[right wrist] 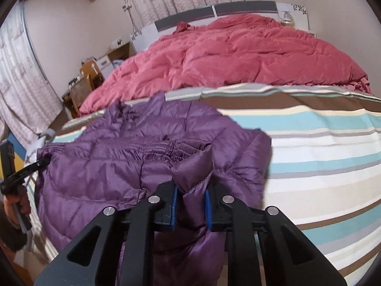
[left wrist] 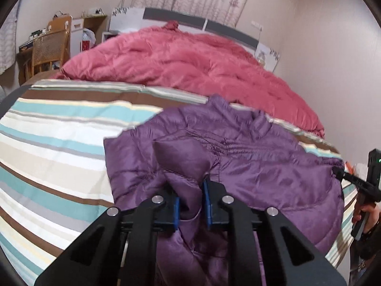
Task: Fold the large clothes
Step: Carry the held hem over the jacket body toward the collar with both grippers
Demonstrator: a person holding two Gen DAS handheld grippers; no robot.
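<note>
Sheen on the jacket, matt cloth under it

Between my left tongs [left wrist: 190,200] and right tongs [right wrist: 191,205], matt black plastic with blue pads [left wrist: 176,212] and bright metal pins [left wrist: 157,199], I see the purple jacket [left wrist: 250,162]: slick, faintly glossy quilted cloth. Beneath them the striped sheet [left wrist: 59,147] looks matt cotton; beyond, the pink duvet [left wrist: 178,62] soft, crinkled.

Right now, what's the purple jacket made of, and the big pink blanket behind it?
The purple jacket looks like thin, shiny nylon with soft padding: it gleams and has stitched puffy rows. The pink blanket looks like a matte quilted duvet, plump and crinkled, perhaps cotton or microfibre; I can't tell which.
</note>
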